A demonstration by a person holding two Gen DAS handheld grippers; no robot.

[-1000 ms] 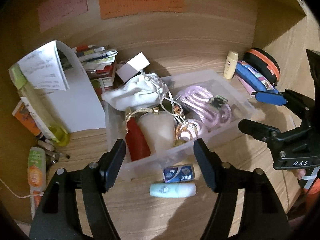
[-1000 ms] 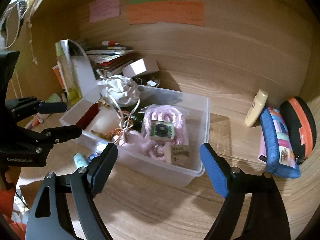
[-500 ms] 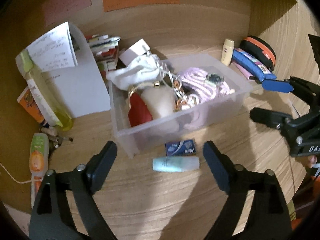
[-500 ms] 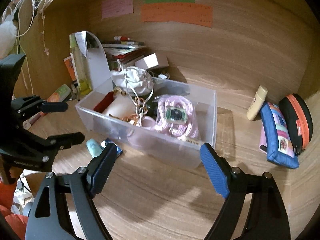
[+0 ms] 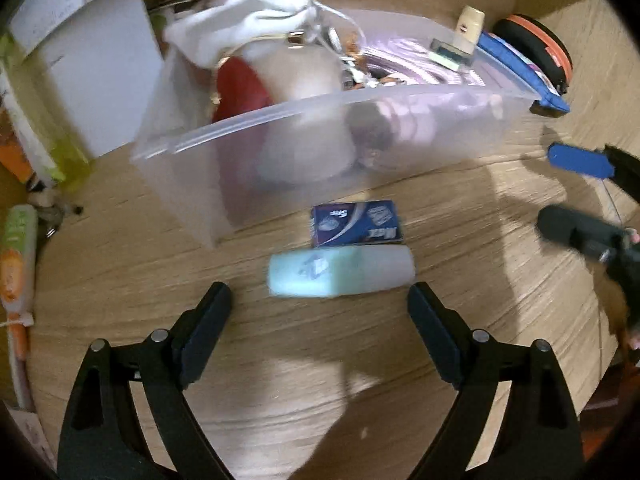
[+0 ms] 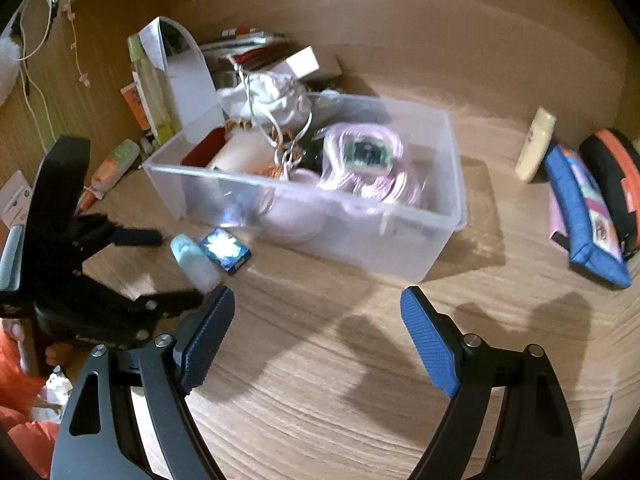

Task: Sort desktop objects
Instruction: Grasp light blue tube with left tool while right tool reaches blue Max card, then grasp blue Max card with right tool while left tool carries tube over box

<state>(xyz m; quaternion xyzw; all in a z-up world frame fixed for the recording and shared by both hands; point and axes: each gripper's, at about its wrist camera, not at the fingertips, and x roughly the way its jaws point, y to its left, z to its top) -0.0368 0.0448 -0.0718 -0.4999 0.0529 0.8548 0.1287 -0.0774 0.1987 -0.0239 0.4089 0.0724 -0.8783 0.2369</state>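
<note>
A mint-green tube (image 5: 340,274) lies on its side on the wooden desk, with a small dark-blue box (image 5: 356,224) right behind it. Both sit in front of a clear plastic bin (image 5: 320,100) filled with a white pouch, a red item, pink cord and trinkets. My left gripper (image 5: 318,300) is open, low over the desk, its fingertips just short of the tube's two ends. The right wrist view shows the tube (image 6: 194,260) and the box (image 6: 226,250) beside the left gripper (image 6: 168,268). My right gripper (image 6: 318,304) is open and empty over bare desk, before the bin (image 6: 400,248).
At the right lie a blue pencil case (image 6: 584,208), a black-and-orange round case (image 6: 616,176) and a cream bottle (image 6: 536,144). An orange-and-green tube (image 5: 16,256), papers and books crowd the left and back. Wooden walls close in behind and beside the desk.
My left gripper opened wider and dropped towards the mint tube, which now looms large just ahead of its tips. My right gripper sank a little towards the desk, its opening unchanged.
</note>
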